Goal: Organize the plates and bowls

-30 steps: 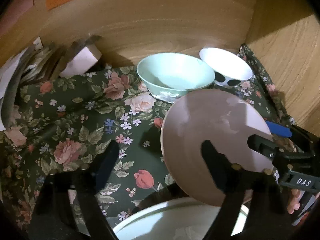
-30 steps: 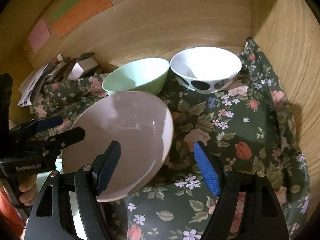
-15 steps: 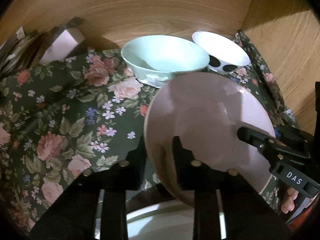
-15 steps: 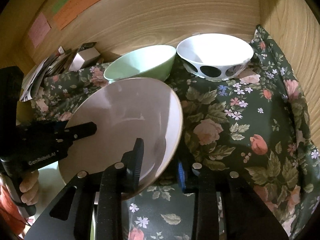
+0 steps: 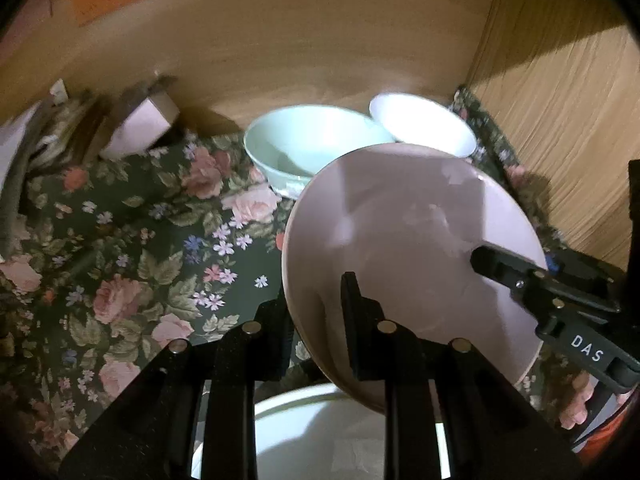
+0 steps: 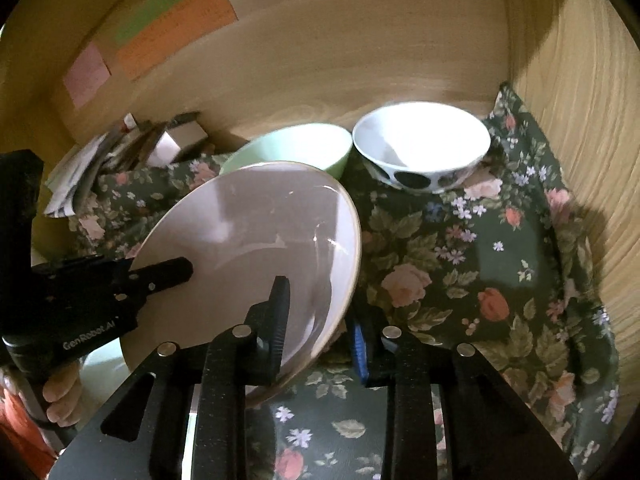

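Two grippers pinch one pink plate (image 5: 404, 240), smooth, round, glossy, tilted above the floral cloth (image 5: 132, 240). Left gripper (image 5: 316, 312) fingers narrowed on its near-left rim; right gripper (image 6: 320, 320) fingers narrowed on its right rim, one blue pad (image 6: 359, 350) showing. Behind it: mint bowl (image 5: 304, 140) and white bowl with black spots (image 6: 420, 148), side by side, nothing visible inside either. White plate (image 5: 320, 432) lies below. Wooden wall (image 6: 340, 40) carries paper notes (image 6: 176, 28).

"DAS" stands on the right tongs (image 5: 516, 272); "GenRobot.AI" stands on the left tongs (image 6: 176, 270).
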`<control>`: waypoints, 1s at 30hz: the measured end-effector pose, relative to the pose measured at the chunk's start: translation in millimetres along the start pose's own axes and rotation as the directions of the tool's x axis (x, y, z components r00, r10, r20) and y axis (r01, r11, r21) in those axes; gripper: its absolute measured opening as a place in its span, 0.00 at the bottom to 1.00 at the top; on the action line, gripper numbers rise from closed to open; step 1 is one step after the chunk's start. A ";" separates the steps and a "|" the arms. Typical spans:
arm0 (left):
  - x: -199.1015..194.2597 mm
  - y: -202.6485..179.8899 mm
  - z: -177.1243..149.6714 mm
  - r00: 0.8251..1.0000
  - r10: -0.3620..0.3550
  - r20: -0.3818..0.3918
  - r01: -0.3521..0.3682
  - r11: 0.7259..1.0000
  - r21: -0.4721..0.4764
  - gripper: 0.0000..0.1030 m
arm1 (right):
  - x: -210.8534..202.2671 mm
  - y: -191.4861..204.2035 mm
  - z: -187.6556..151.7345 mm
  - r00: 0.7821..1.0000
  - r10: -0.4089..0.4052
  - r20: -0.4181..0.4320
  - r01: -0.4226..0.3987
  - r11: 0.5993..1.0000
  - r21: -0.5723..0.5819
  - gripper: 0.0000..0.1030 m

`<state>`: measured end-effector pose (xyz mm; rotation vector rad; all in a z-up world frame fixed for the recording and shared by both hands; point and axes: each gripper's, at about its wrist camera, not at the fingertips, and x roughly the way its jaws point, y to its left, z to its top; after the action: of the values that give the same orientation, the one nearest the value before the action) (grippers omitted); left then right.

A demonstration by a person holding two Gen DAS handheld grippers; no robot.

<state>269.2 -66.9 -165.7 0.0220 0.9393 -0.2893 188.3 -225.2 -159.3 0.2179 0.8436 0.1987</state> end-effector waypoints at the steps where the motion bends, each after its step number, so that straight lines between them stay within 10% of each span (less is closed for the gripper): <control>1: -4.2 0.1 -0.2 1.000 0.001 0.008 -0.001 1.000 -0.001 0.21 | -2.9 2.0 0.2 1.000 0.004 0.005 -0.004 1.000 -0.002 0.24; 30: -114.0 72.6 -74.9 0.986 0.102 0.129 -0.083 0.986 -0.144 0.21 | -33.3 115.4 -15.8 0.992 0.120 0.043 -0.113 0.983 -0.141 0.24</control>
<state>165.1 40.5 -126.9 -0.0810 0.8180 -0.1372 144.7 -121.4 -114.7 0.1415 0.7630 0.3593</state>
